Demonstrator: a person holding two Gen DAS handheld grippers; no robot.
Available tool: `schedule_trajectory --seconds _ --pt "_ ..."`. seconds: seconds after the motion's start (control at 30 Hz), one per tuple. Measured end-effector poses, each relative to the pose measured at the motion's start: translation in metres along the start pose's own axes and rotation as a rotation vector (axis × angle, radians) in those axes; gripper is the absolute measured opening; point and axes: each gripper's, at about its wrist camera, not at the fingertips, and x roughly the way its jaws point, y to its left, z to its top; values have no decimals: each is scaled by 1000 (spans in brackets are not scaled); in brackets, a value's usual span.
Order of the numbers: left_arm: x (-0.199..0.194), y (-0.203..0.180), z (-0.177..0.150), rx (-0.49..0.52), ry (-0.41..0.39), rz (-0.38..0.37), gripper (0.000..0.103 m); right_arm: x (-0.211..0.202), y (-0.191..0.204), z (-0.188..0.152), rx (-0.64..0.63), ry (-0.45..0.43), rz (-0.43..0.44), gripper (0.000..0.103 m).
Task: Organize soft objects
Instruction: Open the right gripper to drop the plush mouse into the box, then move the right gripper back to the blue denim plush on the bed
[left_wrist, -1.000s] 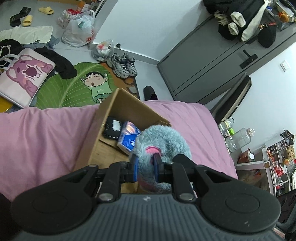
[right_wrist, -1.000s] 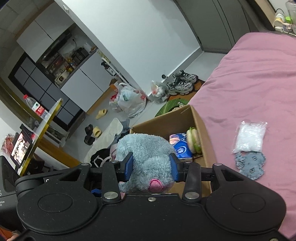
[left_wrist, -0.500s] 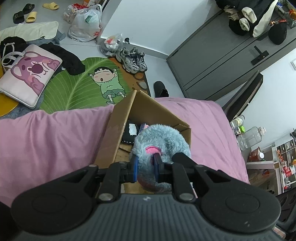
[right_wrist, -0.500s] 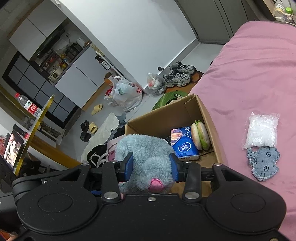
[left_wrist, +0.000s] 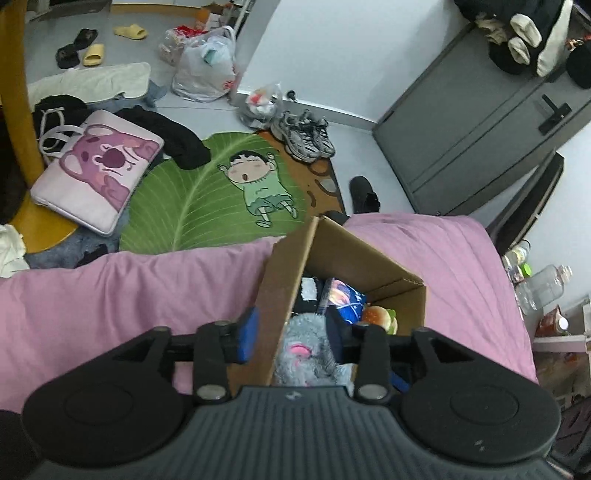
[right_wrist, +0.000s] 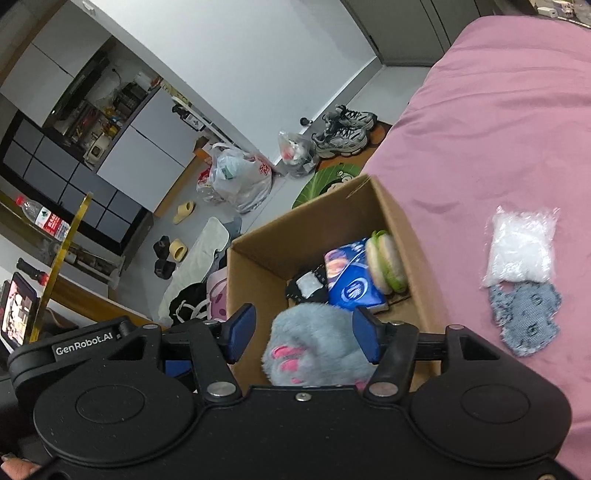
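Pink bedding covers the bed that carries a cardboard box, with a leaf-shaped rug, sneakers and plastic bags on the grey floor beyond. On the cover to the right of the box lie a clear bag of white stuffing and a grey patterned cloth piece, touching each other. Inside the box are a blue tissue pack and a plush burger. A grey plush paw sits in the near end of the box, between the jaws of the right gripper and the left gripper; both pairs are opening and neither presses it. Its pink pads face up toward the cameras; its long axis cannot be told
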Motion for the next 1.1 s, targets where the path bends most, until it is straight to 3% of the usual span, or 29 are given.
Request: schedule_trajectory --seconds 0.07,0.2,0.43,0.9,1.1 --pt "-1 -3 -1 23 -7 19 53 -8 -3 3 0 -9 -1 58" --pt "-2 -16 -3 59 -1 30 60 -26 -12 11 -13 -27 -17 70" --pt "-9 -48 -10 152 -22 46 70 -57 -31 25 -37 -58 -57 73" --pt "-3 -112 -52 254 -11 34 71 -82 -99 40 123 -102 -67 73" --pt "5 -133 -63 267 -3 41 71 -78 -120 40 177 -79 -73 73"
